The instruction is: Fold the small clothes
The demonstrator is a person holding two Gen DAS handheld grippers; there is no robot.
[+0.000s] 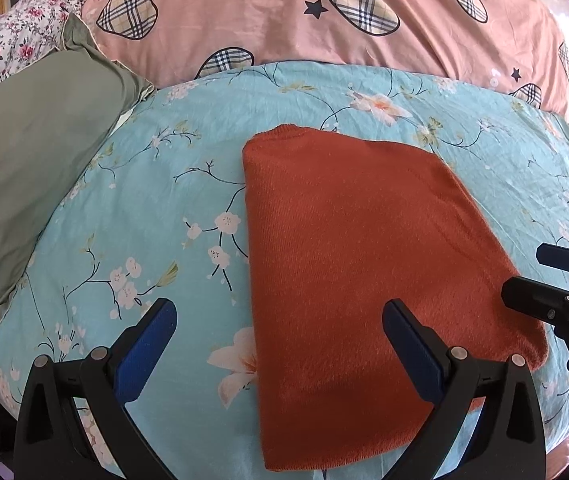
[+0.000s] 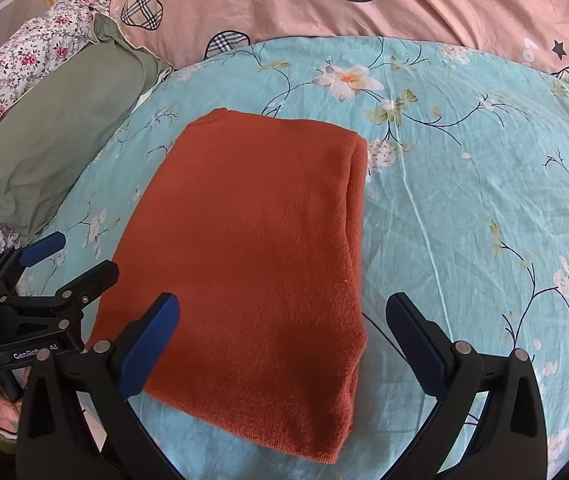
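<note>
A rust-orange knit garment (image 1: 364,272) lies folded into a neat rectangle on the blue flowered bedsheet (image 1: 156,208); it also shows in the right wrist view (image 2: 260,256). My left gripper (image 1: 280,320) is open and empty, hovering over the garment's near left edge. My right gripper (image 2: 282,316) is open and empty over the garment's near right edge. Each gripper shows in the other's view: the right one (image 1: 524,276) at the garment's right side, the left one (image 2: 84,256) at its left side, both open.
A green pillow (image 1: 32,168) lies at the left of the bed. A pink quilt with plaid hearts (image 1: 324,20) is bunched along the back. A flowered cloth (image 1: 8,48) lies at the far left. The bed's near edge is just below the grippers.
</note>
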